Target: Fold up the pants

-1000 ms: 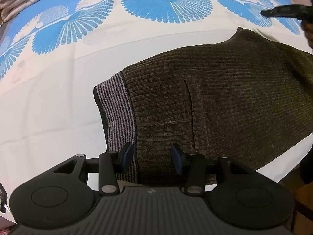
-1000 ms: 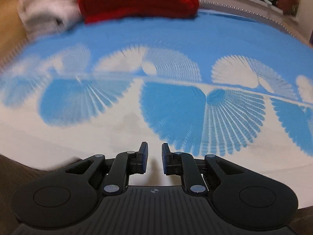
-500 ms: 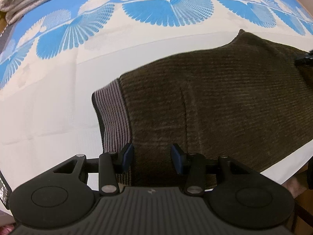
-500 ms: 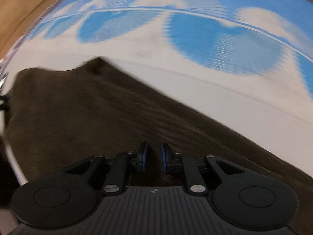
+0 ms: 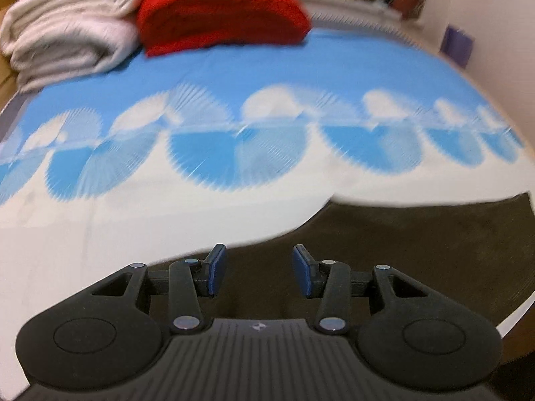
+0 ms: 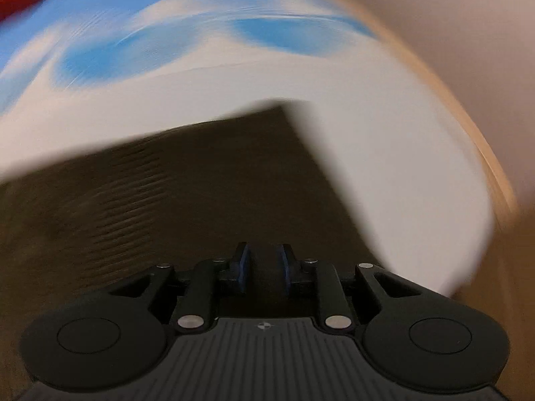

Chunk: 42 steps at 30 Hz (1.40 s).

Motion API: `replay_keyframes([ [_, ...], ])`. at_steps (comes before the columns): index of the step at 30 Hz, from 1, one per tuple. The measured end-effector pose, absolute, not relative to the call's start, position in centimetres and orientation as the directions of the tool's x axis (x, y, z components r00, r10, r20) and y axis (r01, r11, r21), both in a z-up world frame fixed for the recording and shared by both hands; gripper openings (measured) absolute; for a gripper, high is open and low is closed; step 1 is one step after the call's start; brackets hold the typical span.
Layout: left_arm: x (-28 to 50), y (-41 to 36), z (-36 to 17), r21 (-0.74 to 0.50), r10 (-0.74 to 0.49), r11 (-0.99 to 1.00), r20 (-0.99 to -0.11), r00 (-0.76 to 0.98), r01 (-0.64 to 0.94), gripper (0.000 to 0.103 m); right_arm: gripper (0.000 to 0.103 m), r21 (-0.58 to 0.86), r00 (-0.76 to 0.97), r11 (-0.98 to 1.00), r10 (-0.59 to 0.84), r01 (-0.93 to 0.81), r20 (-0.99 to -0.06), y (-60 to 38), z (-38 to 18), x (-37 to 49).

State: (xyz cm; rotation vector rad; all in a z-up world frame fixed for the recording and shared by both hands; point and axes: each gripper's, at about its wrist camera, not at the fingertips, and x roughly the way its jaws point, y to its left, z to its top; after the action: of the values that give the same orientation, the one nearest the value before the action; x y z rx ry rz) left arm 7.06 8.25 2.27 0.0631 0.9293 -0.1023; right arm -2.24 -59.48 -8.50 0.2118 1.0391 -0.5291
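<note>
The dark brown ribbed pants (image 5: 401, 240) lie flat on the bed. In the left wrist view they fill the lower right, under my left gripper (image 5: 259, 274), which is open and empty above the fabric near its upper edge. In the right wrist view, blurred by motion, the pants (image 6: 167, 193) fill the lower left, with a square end of the fabric at centre. My right gripper (image 6: 262, 267) hovers over the pants near that end, its jaws a narrow gap apart and holding nothing.
The bed sheet (image 5: 234, 77) is blue with white fan shapes, white toward the near side. A folded white blanket (image 5: 67, 30) and a red blanket (image 5: 220, 10) lie at the far end. The bed's right edge (image 6: 481, 173) meets a pale wall.
Both grippers swung fast. The left view tilted up from the waistband to the far bedding. The right moved right, toward the pants' square end. Neither took hold of anything.
</note>
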Motion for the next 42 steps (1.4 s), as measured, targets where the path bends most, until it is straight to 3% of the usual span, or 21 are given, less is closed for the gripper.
replay_keyframes([
  [2,6.9,5.1,2.9,0.04,-0.048,0.991,-0.774,0.631,0.125,0.048,0.025,0.092,0.451,0.733,-0.31,0.674,-0.837,-64.3,-7.9,-7.3],
  [5,5.9,0.5,3.1,0.011,-0.087,0.99,-0.751,0.655,0.144,0.049,0.029,0.282,0.493,0.572,-0.253,0.77,-0.833,-68.2,-9.3,-13.1],
  [8,4.7,-4.2,1.9,-0.026,-0.148,0.979,-0.776,0.613,0.202,0.05,0.036,0.45,0.568,0.466,-0.147,0.762,-0.81,-69.8,-11.2,-16.3],
  [11,3.9,-8.4,0.2,-0.011,-0.179,0.958,-0.803,0.568,0.286,0.05,0.04,0.517,0.594,0.43,-0.058,0.74,-0.802,-68.8,-12.8,-15.8],
  [16,3.3,-11.7,-1.9,0.053,-0.181,0.928,-0.802,0.569,0.369,0.05,0.043,0.544,0.607,0.407,-0.032,0.734,-0.794,-67.3,-13.2,-13.6],
  [37,3.4,-10.9,-2.1,0.046,-0.182,0.927,-0.812,0.554,0.372,0.05,0.044,0.456,0.55,0.399,-0.159,0.795,-0.82,-65.6,-13.2,-11.4],
  [39,3.3,-10.8,-2.1,0.047,-0.182,0.927,-0.81,0.557,0.372,0.05,0.029,0.449,0.546,0.398,-0.17,0.8,-0.82,-65.6,-13.1,-11.3],
  [40,3.3,-10.7,-2.0,0.049,-0.181,0.927,-0.81,0.557,0.372,0.05,0.015,0.449,0.548,0.4,-0.174,0.799,-0.818,-65.6,-13.1,-11.2],
  [42,3.2,-10.7,-2.1,0.051,-0.182,0.925,-0.811,0.556,0.376,0.05,0.012,0.467,0.564,0.392,-0.18,0.793,-0.806,-65.5,-12.9,-11.2],
])
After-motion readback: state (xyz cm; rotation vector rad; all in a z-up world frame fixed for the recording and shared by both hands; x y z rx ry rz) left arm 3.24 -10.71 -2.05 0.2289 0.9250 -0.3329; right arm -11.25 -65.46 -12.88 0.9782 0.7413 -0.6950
